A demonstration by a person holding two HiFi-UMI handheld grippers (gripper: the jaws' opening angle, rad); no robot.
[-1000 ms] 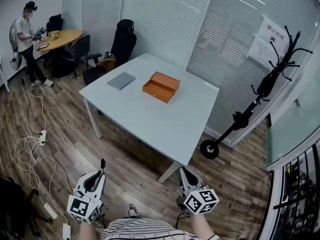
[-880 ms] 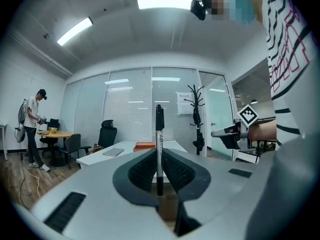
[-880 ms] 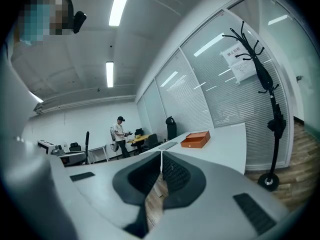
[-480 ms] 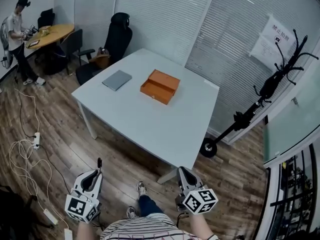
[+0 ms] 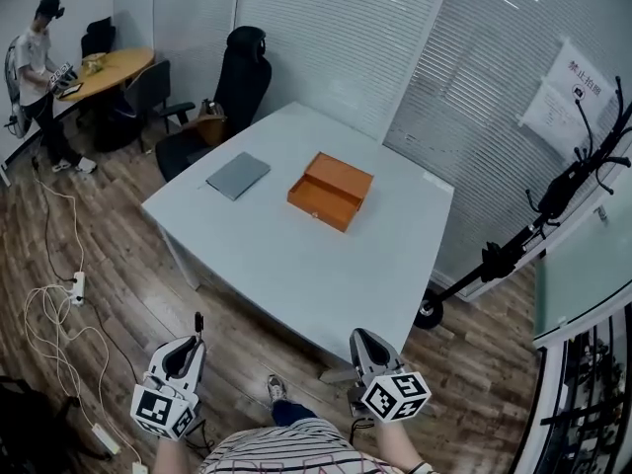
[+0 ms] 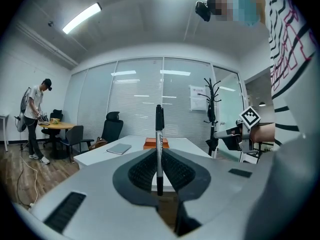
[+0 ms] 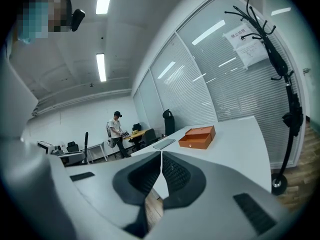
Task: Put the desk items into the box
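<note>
An open orange box (image 5: 331, 191) and a flat grey notebook (image 5: 238, 176) lie on the white table (image 5: 296, 260), well ahead of both grippers. My left gripper (image 5: 197, 347) is held low at the left, short of the table's near edge. It is shut on a black marker pen (image 6: 159, 134) that stands upright between the pads. My right gripper (image 5: 361, 341) is at the same height on the right, jaws shut with nothing between them. The left gripper view (image 6: 159, 153) shows the orange box (image 6: 156, 144) behind the pen. In the right gripper view (image 7: 161, 155) the box (image 7: 197, 137) sits far ahead.
A black office chair (image 5: 242, 77) stands behind the table. A black coat rack (image 5: 553, 200) leans at the right by the blinds. Cables and a power strip (image 5: 59, 299) lie on the wood floor at the left. A person (image 5: 38, 67) stands by a round desk far left.
The head view has shifted, and the table now sits a little lower and further right in it. Both grippers keep the same pose, and the pen stays clamped in the left one.
</note>
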